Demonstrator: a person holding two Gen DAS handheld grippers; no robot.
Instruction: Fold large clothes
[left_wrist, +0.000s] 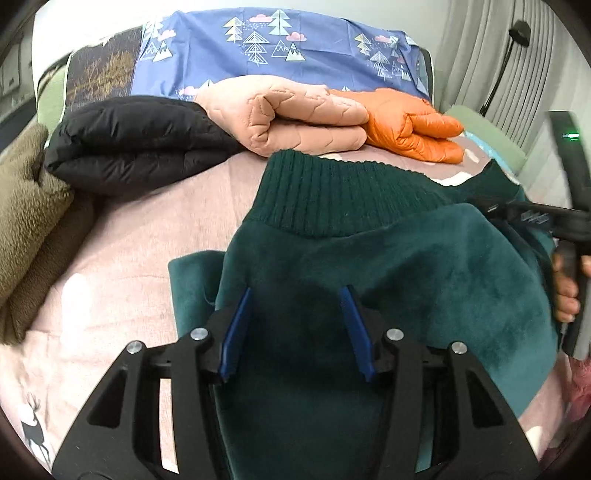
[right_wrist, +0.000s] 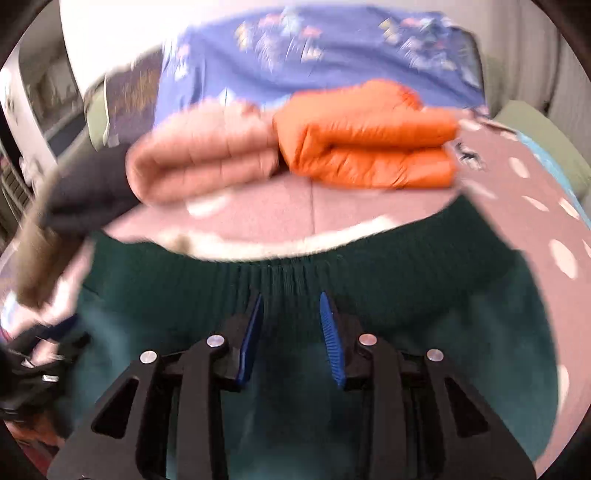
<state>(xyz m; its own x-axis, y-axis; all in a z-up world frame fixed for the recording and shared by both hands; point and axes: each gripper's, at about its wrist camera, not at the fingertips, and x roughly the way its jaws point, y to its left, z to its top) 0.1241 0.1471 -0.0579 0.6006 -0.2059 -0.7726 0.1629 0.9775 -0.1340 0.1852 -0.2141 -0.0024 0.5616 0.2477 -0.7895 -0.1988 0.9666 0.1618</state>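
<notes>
A dark green velvety garment (left_wrist: 388, 266) with a ribbed knit band (left_wrist: 343, 195) lies on the pink bedspread (left_wrist: 122, 258). My left gripper (left_wrist: 293, 295) hovers low over the garment's left part. Its blue pads (left_wrist: 240, 314) stand apart with green fabric under and between them, and no pinch shows. In the blurred right wrist view, my right gripper (right_wrist: 291, 301) sits over the same garment (right_wrist: 443, 332) just short of its ribbed band (right_wrist: 280, 275), jaws apart. A hand (left_wrist: 565, 295) holds the right gripper's handle at the left view's right edge.
Folded garments line the far side of the bed: black padded (left_wrist: 136, 144), pink quilted (left_wrist: 295, 118) and orange puffer (left_wrist: 413, 125). A brown fleece (left_wrist: 26, 221) lies at the left. Behind them hangs a blue tree-print sheet (left_wrist: 277, 48). A curtain (left_wrist: 476, 44) is at the right.
</notes>
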